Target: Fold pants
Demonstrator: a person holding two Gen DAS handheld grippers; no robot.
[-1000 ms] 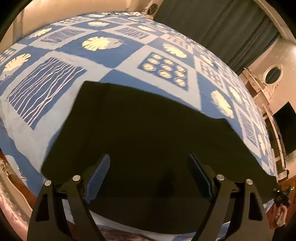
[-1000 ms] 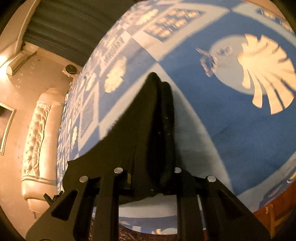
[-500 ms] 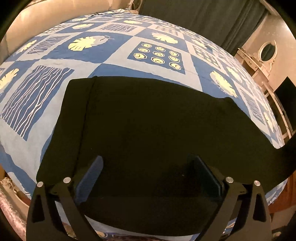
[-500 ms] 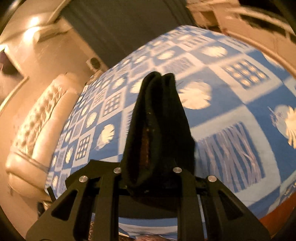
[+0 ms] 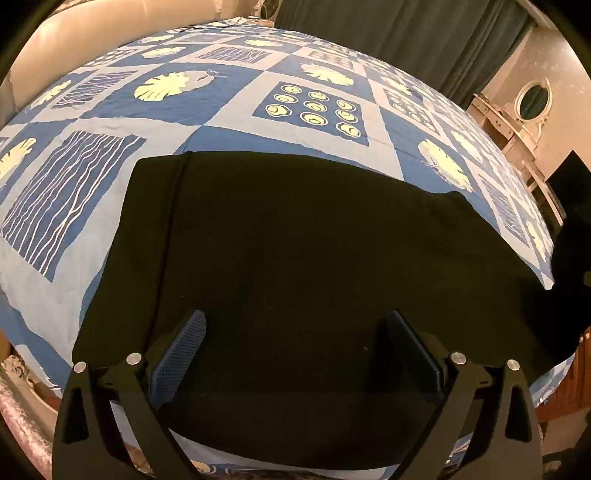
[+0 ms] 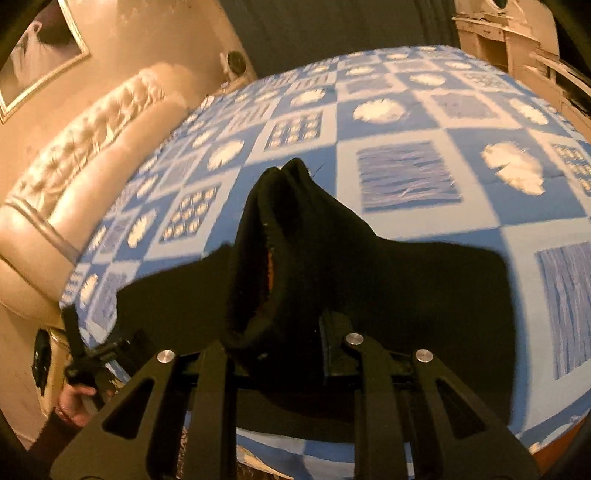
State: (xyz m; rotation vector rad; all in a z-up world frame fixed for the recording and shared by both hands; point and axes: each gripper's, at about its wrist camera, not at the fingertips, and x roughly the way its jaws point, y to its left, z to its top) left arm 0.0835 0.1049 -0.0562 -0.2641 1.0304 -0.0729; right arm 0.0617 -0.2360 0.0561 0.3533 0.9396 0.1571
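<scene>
The black pants [image 5: 295, 258] lie spread flat on the blue patterned bed cover [image 5: 258, 118], near its front edge. My left gripper [image 5: 295, 343] is open and empty, hovering just above the near part of the pants. My right gripper [image 6: 280, 325] is shut on a bunched end of the pants [image 6: 280, 240] and holds it raised above the bed, with the rest of the cloth [image 6: 424, 295] trailing down onto the cover. The left gripper also shows at the lower left of the right wrist view [image 6: 81, 350], held in a hand.
A padded cream headboard [image 6: 74, 166] runs along the far left of the bed. Dark curtains [image 5: 406, 29] hang behind it. A white dresser with an oval mirror [image 5: 532, 99] stands at the right. The bed's front edge lies just under both grippers.
My right gripper has lifted the pants end and swung up and over toward the bed's middle. My left gripper has stayed open and shifted slightly over the cloth.
</scene>
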